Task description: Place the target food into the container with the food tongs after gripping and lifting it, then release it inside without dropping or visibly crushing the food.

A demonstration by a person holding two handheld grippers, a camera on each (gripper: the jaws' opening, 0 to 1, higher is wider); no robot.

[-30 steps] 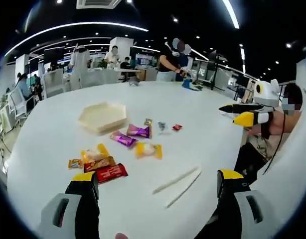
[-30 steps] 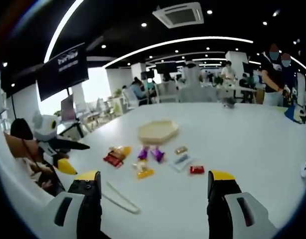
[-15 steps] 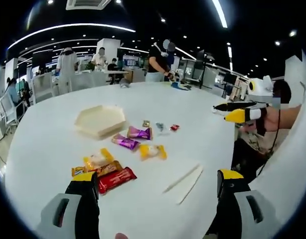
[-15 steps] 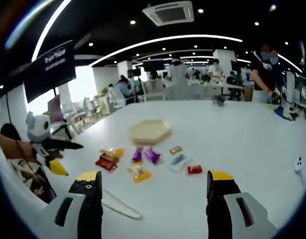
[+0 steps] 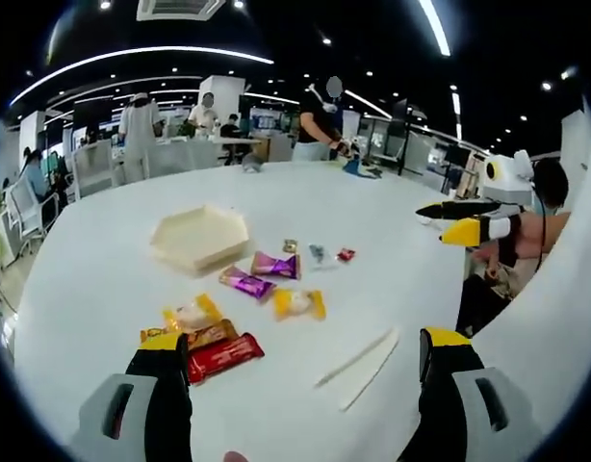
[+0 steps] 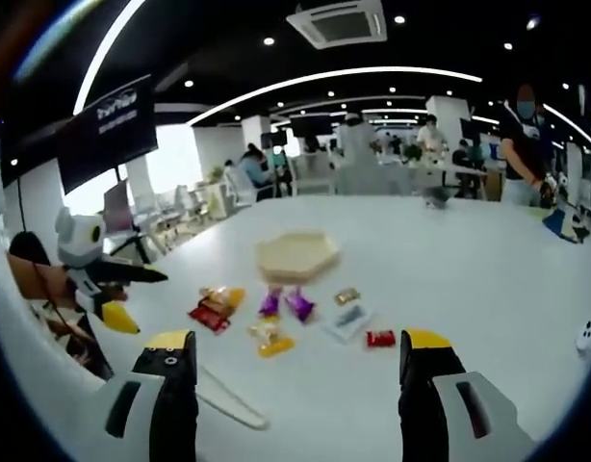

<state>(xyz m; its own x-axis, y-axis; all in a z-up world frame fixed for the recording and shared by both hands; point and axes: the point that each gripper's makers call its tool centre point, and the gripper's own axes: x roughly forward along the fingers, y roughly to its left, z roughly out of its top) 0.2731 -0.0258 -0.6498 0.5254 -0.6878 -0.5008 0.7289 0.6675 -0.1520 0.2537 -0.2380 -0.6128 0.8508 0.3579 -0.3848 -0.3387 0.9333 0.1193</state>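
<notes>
Snack packets [image 5: 273, 281] scattered on white table [image 5: 103, 289], just in front of hexagonal beige container [image 5: 199, 234]; white food tongs [image 5: 358, 354] lying flat nearer, untouched. Left gripper [image 5: 300, 380] held above table edge, jaws spread wide, grasping nothing. Right gripper [image 6: 300, 380] likewise gaping and empty, facing the same packets [image 6: 276, 318], container [image 6: 296, 255] and tongs [image 6: 233, 404].

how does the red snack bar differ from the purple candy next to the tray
The red snack bar is longer and lies near the left gripper; the purple candy is shorter and lies right beside the hexagonal tray. Both are wrapped and lie flat on the white table.
</notes>
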